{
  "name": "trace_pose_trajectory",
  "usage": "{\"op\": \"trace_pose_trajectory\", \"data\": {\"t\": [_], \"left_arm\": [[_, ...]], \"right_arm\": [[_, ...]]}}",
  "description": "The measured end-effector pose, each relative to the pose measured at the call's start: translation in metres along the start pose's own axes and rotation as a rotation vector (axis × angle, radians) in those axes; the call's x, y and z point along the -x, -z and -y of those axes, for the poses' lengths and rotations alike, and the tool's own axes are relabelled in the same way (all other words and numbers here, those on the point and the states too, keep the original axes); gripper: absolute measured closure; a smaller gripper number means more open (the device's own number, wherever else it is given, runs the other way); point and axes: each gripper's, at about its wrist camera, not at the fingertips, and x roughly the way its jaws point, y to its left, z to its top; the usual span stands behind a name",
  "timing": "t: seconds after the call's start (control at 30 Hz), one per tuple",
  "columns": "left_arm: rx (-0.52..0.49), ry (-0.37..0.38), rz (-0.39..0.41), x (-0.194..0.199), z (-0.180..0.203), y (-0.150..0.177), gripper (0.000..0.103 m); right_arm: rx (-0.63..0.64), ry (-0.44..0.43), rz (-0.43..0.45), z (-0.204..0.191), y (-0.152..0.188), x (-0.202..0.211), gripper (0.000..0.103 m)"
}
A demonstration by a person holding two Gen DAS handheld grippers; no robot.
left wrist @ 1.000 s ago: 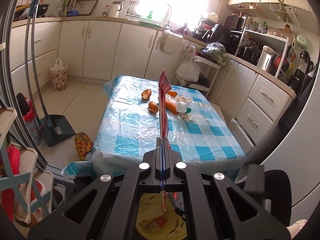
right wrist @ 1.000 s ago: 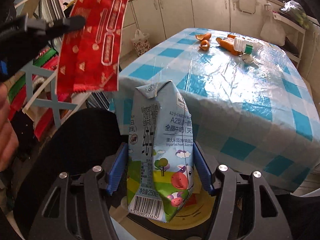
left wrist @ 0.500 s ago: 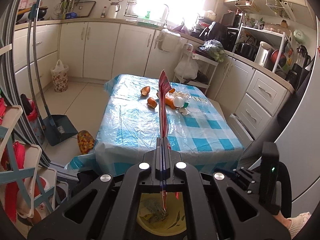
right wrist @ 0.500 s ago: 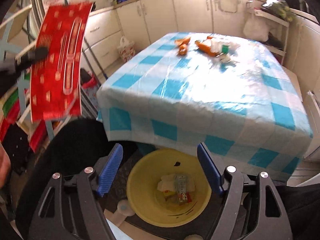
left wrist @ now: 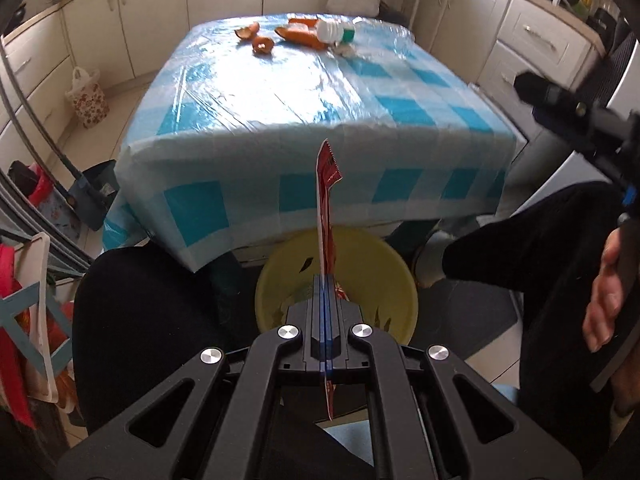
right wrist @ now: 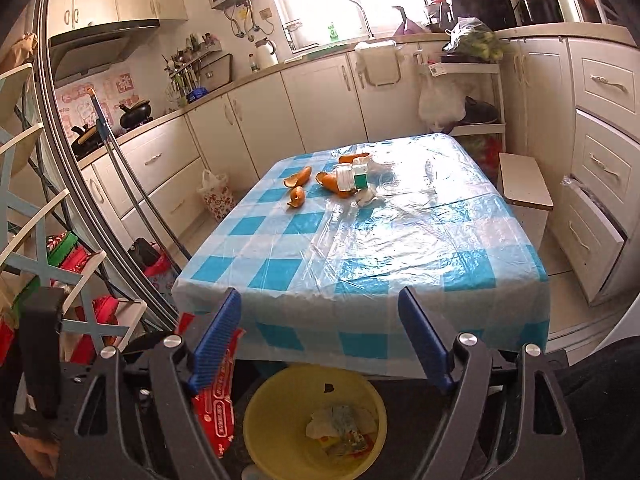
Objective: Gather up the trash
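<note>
My left gripper (left wrist: 326, 280) is shut on a red snack wrapper (left wrist: 326, 208), held edge-on above the yellow bin (left wrist: 396, 284) on the floor by the table. The wrapper also shows in the right wrist view (right wrist: 218, 400), left of the bin (right wrist: 260, 412). My right gripper (right wrist: 320, 340) is open and empty, above the bin, which holds a milk carton and other scraps (right wrist: 340, 428). On the table's far side lie orange peels (right wrist: 298, 178), a small white bottle (right wrist: 348, 178) and crumpled tissue (right wrist: 366, 198).
The table (right wrist: 360, 248) has a blue checked cloth under clear plastic. A rack (right wrist: 36, 240) stands at the left, a broom and dustpan (left wrist: 92, 196) by the table. Cabinets line the walls; a stool (right wrist: 524, 184) stands at the right. My legs flank the bin.
The right gripper opened and the milk carton dropped into the bin; it then rose and tilted up to face the table. The left gripper lowered the red wrapper over the bin.
</note>
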Motion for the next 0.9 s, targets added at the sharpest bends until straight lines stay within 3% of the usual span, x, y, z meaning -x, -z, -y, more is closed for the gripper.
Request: {"op": "trace_pose_trajectory", "data": {"t": [0.07,0.13,0.23,0.27,0.3,0.43,0.63,0.9], "left_arm": [[-0.03,-0.011,-0.06,-0.012,0.007,-0.002,0.102],[-0.044,-0.045,-0.07,-0.018,0.012,-0.004,0.099],[-0.049,-0.068,-0.039,-0.012,0.013,-0.005,0.072],[-0.047,-0.091,-0.018,-0.007,0.012,-0.006,0.055],[-0.044,-0.108,0.007,-0.002,0.011,-0.007,0.049],[-0.011,-0.141,0.087,0.022,0.002,-0.011,0.041],[0.079,-0.154,0.275,0.072,-0.018,-0.019,0.031],[0.174,-0.109,0.453,0.125,-0.042,-0.021,0.025]], "right_arm": [[0.006,-0.004,0.004,-0.001,0.0,0.001,0.025],[0.008,-0.007,0.005,0.0,-0.001,0.002,0.025],[0.006,-0.008,0.016,0.001,0.0,0.005,0.024],[0.006,-0.008,0.022,0.001,0.0,0.006,0.023],[0.004,-0.009,0.027,0.002,0.0,0.006,0.023],[0.014,-0.011,0.042,0.0,-0.001,0.009,0.022],[0.039,-0.016,0.069,-0.007,-0.001,0.014,0.021],[0.044,-0.017,0.088,-0.007,-0.002,0.017,0.02]]}}
